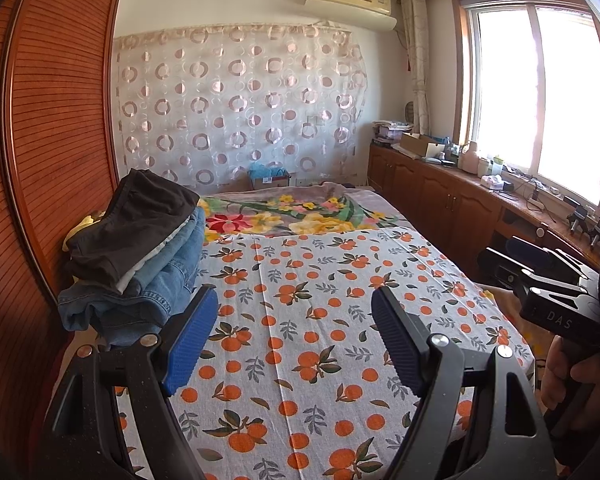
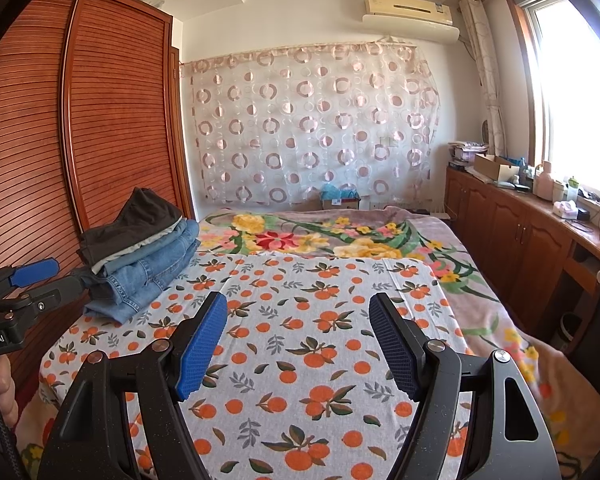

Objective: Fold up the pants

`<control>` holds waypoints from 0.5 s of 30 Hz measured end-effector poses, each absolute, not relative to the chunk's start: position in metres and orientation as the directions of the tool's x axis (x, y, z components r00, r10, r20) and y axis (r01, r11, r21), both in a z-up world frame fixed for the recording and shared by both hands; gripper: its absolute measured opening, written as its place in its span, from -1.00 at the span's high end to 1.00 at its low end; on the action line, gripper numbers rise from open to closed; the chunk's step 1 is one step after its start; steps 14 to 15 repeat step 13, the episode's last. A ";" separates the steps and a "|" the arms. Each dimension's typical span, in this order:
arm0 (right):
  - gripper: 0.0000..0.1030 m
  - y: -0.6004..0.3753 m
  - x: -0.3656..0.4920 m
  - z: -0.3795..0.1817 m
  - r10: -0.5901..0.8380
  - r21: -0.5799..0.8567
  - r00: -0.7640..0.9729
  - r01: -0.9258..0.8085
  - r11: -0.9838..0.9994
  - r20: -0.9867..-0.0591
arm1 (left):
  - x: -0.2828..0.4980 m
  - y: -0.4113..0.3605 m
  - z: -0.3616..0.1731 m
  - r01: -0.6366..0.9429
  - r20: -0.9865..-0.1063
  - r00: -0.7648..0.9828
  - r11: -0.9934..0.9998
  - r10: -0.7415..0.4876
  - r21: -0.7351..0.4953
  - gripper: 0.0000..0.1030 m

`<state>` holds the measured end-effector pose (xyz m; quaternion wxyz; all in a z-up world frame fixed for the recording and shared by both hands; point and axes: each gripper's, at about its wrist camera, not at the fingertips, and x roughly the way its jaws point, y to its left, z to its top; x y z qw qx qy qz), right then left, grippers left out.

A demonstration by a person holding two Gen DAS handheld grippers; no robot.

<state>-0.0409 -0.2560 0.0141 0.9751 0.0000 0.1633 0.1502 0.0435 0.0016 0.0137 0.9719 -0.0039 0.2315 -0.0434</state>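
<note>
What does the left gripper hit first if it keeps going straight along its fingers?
Most likely the orange-print sheet on the bed. The left gripper is open and empty, pointing slightly downward over bare sheet. The stack of folded pants sits off to its left, apparently outside that line, though depth is unclear.

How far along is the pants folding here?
Done: a stack of folded pants, dark pair on top of jeans, sits by the wardrobe. In hand: nothing; left gripper and right gripper are open over the orange-print sheet. Left: no unfolded pants in view.
</note>
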 end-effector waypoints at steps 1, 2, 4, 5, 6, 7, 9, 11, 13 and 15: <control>-0.46 -0.256 -0.040 0.014 0.293 0.050 0.901 -0.293 0.955 -0.318 | 0.044 0.002 0.014 0.083 -0.450 0.889 0.996 -0.087 -0.028 -0.55; -0.46 -0.256 -0.041 0.014 0.293 0.049 0.902 -0.293 0.955 -0.318 | 0.044 0.001 0.013 0.083 -0.450 0.889 0.996 -0.087 -0.029 -0.55; -0.46 -0.256 -0.041 0.014 0.294 0.049 0.901 -0.294 0.955 -0.318 | 0.044 0.002 0.013 0.082 -0.451 0.889 0.996 -0.085 -0.027 -0.55; -0.46 -0.256 -0.041 0.014 0.294 0.049 0.902 -0.294 0.955 -0.317 | 0.044 0.001 0.013 0.082 -0.451 0.889 0.996 -0.085 -0.027 -0.55; -0.46 -0.256 -0.041 0.014 0.294 0.049 0.901 -0.294 0.954 -0.318 | 0.043 0.002 0.014 0.082 -0.450 0.889 0.996 -0.086 -0.027 -0.55; -0.46 -0.256 -0.040 0.014 0.294 0.049 0.901 -0.294 0.954 -0.318 | 0.044 0.002 0.014 0.083 -0.450 0.889 0.996 -0.087 -0.028 -0.55; -0.46 -0.257 -0.040 0.014 0.295 0.050 0.901 -0.294 0.954 -0.319 | 0.043 0.002 0.014 0.082 -0.449 0.889 0.996 -0.086 -0.028 -0.55; -0.46 -0.257 -0.040 0.015 0.294 0.049 0.901 -0.294 0.955 -0.319 | 0.044 0.001 0.013 0.082 -0.449 0.889 0.996 -0.086 -0.028 -0.55; -0.46 -0.257 -0.040 0.014 0.295 0.050 0.901 -0.295 0.954 -0.319 | 0.043 0.002 0.013 0.082 -0.450 0.889 0.996 -0.086 -0.028 -0.55; -0.46 -0.257 -0.040 0.014 0.295 0.050 0.901 -0.295 0.954 -0.319 | 0.043 0.002 0.013 0.082 -0.450 0.889 0.996 -0.086 -0.028 -0.55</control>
